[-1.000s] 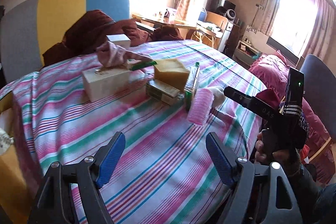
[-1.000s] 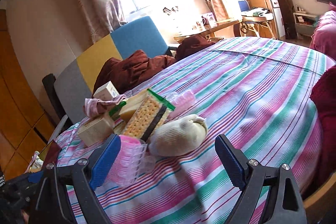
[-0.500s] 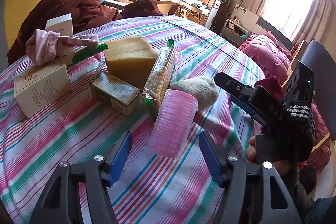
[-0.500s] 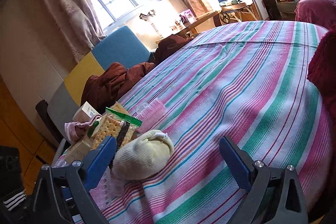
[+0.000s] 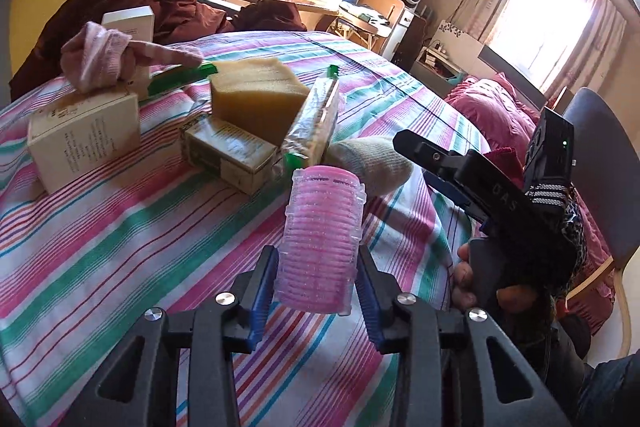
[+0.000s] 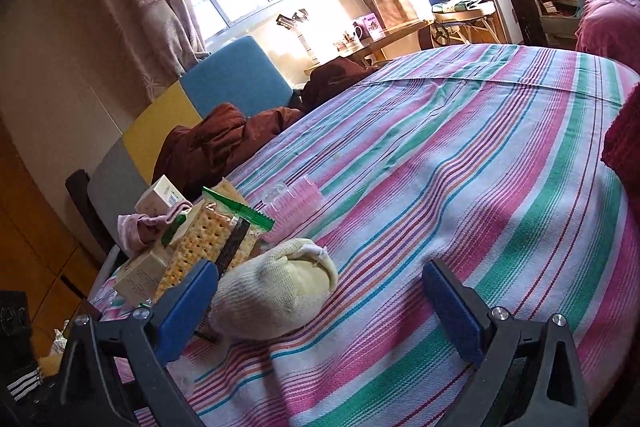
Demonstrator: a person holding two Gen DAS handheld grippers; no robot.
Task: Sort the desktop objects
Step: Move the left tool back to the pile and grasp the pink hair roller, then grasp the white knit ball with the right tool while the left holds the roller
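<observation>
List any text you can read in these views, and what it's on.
"DAS": raised letters on the right gripper.
Big box: printed lines, too small to read.
Small box: print blurred.
Cracker pack: dark label, unreadable.
Pink curler in the left gripper: no text visible.

- Left gripper [image 5: 316, 279]: a second ago it stood wide open over bare striped cloth, well short of the pink hair roller [image 5: 320, 239]. Now its blue pads [image 5: 262, 283] sit against both sides of the roller.
- Pink hair roller: earlier lying beside the cream sock ball [image 5: 372, 159]; now nearer the table edge.
- Right gripper [image 6: 320, 303]: view has swung rightward; sock ball now by its left finger [image 6: 188, 303].
</observation>
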